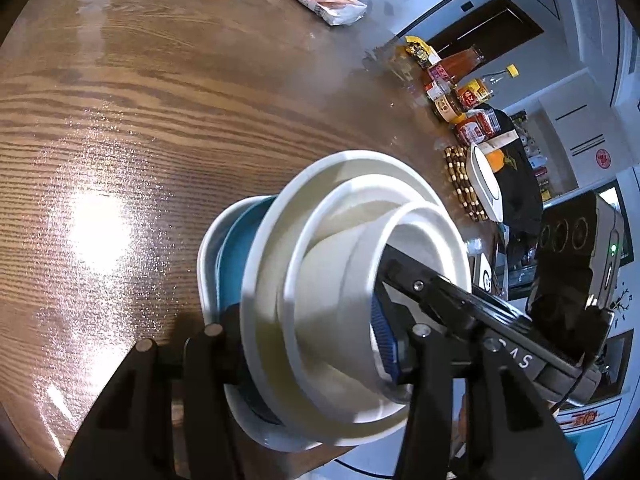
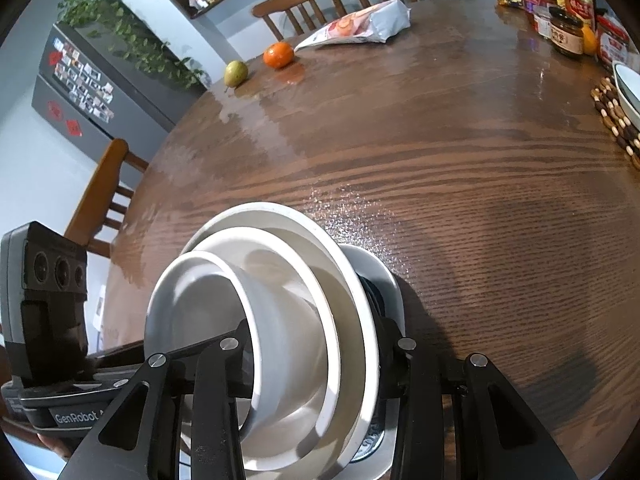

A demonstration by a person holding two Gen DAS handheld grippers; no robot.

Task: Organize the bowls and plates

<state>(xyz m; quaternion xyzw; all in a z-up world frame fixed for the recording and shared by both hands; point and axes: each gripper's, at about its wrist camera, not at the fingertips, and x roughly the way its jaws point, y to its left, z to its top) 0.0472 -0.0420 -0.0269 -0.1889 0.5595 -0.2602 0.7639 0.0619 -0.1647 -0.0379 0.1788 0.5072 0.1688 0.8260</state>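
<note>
Gripping the nested stack from opposite sides, both tongs are clamping its rims, needing a level set-down on the tabletop.

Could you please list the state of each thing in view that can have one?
Stack of bowls and plates: nested, tilted, gripped from both sides.
Left gripper: shut on the stack.
Right gripper: shut on the stack.
Snack bag: lying flat on the table.
Jar: upright, lid on.
</note>
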